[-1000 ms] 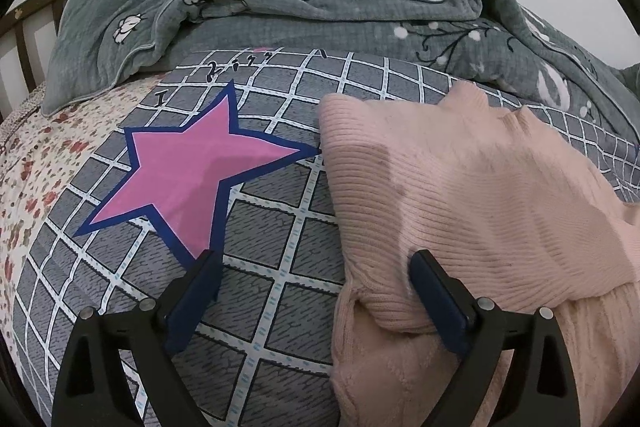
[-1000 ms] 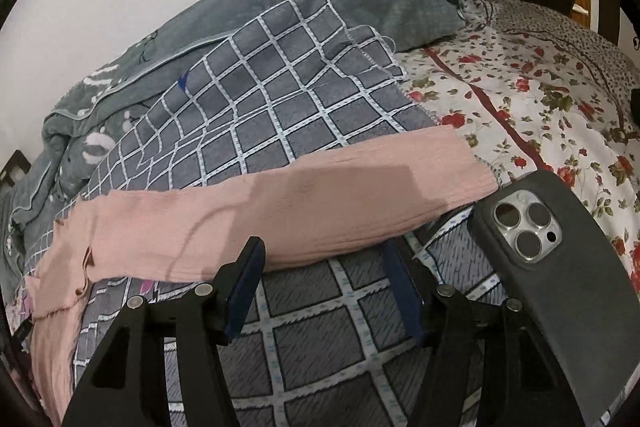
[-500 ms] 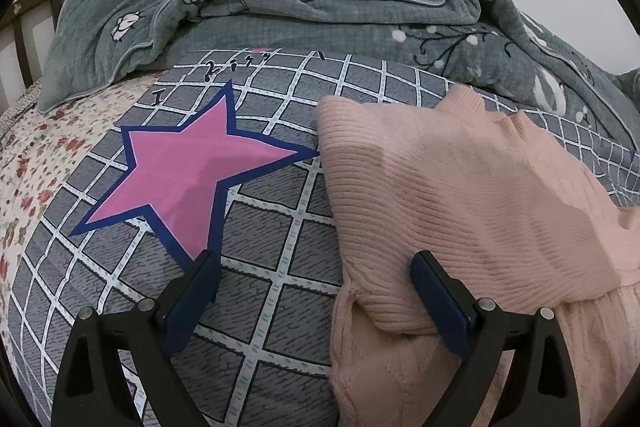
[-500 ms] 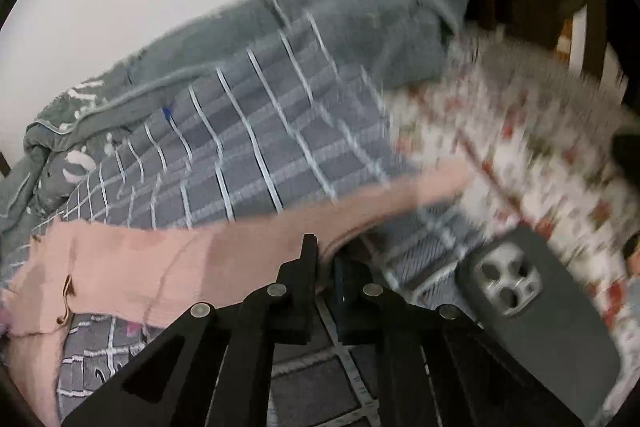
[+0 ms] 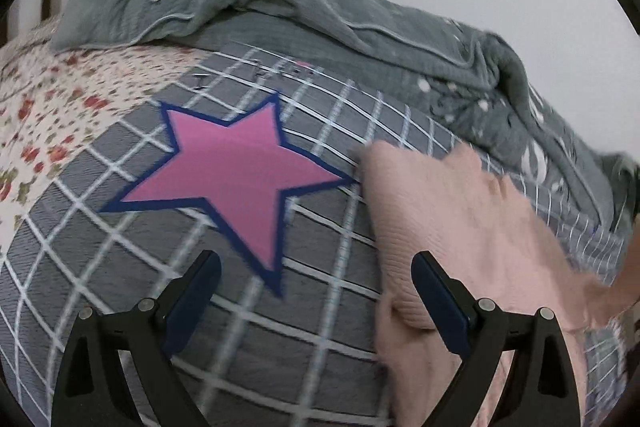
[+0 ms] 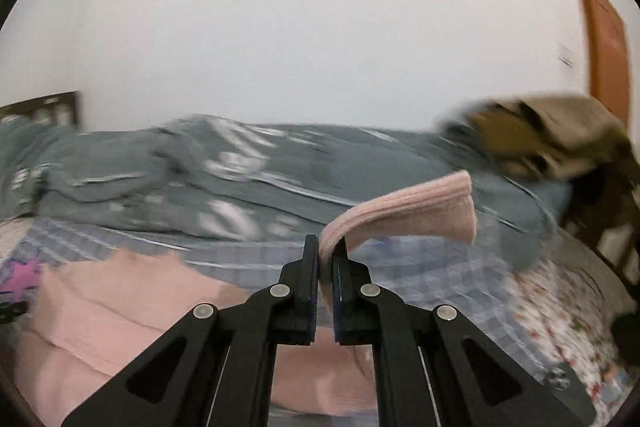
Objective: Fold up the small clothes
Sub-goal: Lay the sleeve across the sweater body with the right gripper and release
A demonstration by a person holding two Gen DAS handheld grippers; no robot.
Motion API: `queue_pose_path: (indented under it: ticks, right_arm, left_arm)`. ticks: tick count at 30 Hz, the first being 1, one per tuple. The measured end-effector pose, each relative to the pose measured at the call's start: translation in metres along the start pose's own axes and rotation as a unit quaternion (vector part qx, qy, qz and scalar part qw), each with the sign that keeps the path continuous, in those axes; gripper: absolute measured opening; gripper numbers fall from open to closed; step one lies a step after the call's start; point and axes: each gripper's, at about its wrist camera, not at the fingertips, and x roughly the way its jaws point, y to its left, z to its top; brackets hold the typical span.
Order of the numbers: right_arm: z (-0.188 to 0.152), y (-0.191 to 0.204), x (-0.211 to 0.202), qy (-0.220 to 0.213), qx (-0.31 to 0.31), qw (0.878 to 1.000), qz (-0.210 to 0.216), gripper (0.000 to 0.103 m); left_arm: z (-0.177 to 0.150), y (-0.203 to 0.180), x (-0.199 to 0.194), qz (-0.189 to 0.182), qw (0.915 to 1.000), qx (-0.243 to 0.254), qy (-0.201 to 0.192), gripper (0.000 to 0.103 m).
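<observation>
A white-walled bedroom, its bed [image 5: 60, 131] covered by a floral sheet, a grey checked quilt [image 5: 304, 307] with a pink star [image 5: 236, 179] and a bunched grey blanket [image 5: 320, 11] along the wall. A second ago the right gripper [image 6: 326, 251] hung with its fingers apart over the sleeve [image 6: 416, 211] of the pink sweater [image 6: 120, 303], which then lay flat across the quilt beside a dark-cased phone; half a second ago the fingers had come together on the sleeve's edge. Now they are clamped on the sleeve and have raised it off the quilt, so that the ribbed cuff juts out to the right in front of the blanket, above the bedding. The right wrist view has tipped upward to take in the wall, an orange-brown door [image 6: 604, 43] and a heap of tan clothing [image 6: 540, 135] on a chair. The left gripper [image 5: 316, 267] has kept its fingers wide apart throughout, low over the quilt, its right finger [image 5: 436, 299] at the folded edge of the sweater [image 5: 460, 227]; whether it touches the knit cannot be told. The sweater is pale pink, fine-ribbed, its body lying rumpled on the quilt to the right of the star, one layer doubled over another near the left gripper.
</observation>
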Motion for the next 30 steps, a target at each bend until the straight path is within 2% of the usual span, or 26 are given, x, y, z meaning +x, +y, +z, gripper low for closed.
queue_pose_path:
  ticks: [3, 6, 8, 9, 11, 12, 15, 17, 19, 22, 24, 28, 30]
  right_arm:
    - [0.006, 0.085, 0.004, 0.013, -0.022, 0.997, 0.077, 0.006]
    - [-0.008, 0.154, 0.011, 0.027, -0.048, 0.990, 0.131, 0.006]
    - [-0.027, 0.200, 0.024, 0.070, -0.066, 0.981, 0.168, 0.007]
    - [-0.038, 0.215, 0.033, 0.100, -0.075, 0.976, 0.181, 0.010]
    - [-0.058, 0.234, 0.049, 0.154, -0.076, 0.966, 0.193, 0.032]
    - [-0.065, 0.234, 0.053, 0.168, -0.071, 0.963, 0.197, 0.036]
    - [-0.072, 0.206, 0.050, 0.177, -0.042, 0.961, 0.207, 0.048]
    - [-0.067, 0.173, 0.044, 0.165, -0.017, 0.966, 0.200, 0.059]
    - [-0.063, 0.137, 0.039, 0.147, 0.002, 0.972, 0.185, 0.063]
    - [-0.064, 0.081, 0.036, 0.132, 0.007, 0.981, 0.142, 0.064]
    - [-0.069, 0.054, 0.037, 0.138, 0.009, 0.983, 0.123, 0.064]
    - [-0.096, 0.008, 0.049, 0.176, 0.014, 0.980, 0.095, 0.064]
    - [-0.111, 0.002, 0.059, 0.192, 0.019, 0.977, 0.091, 0.064]
  left_arm:
    - [0.005, 0.017, -0.001, -0.002, 0.9997, -0.022, 0.007, 0.096]
    - [0.007, 0.029, -0.002, 0.001, 0.9995, -0.032, 0.007, 0.096]
    - [0.007, 0.028, -0.002, 0.006, 0.9997, -0.023, 0.007, 0.096]
    - [0.007, 0.028, -0.002, 0.006, 0.9998, -0.019, 0.007, 0.096]
    - [0.007, 0.026, -0.001, 0.006, 0.9998, -0.015, 0.007, 0.096]
    - [0.006, 0.023, 0.000, 0.002, 0.9999, -0.014, 0.008, 0.096]
    - [0.005, 0.017, -0.002, -0.017, 0.9998, -0.011, 0.007, 0.096]
    - [0.004, 0.010, -0.003, -0.038, 0.9992, -0.008, 0.005, 0.096]
    - [0.003, 0.002, -0.004, -0.056, 0.9984, -0.003, 0.001, 0.096]
    - [0.000, -0.014, -0.004, -0.082, 0.9966, 0.004, -0.002, 0.096]
    - [-0.002, -0.024, -0.001, -0.086, 0.9963, 0.006, 0.001, 0.095]
    - [-0.008, -0.043, 0.006, -0.074, 0.9970, 0.020, 0.001, 0.095]
    - [-0.009, -0.048, 0.007, -0.067, 0.9975, 0.024, -0.004, 0.095]
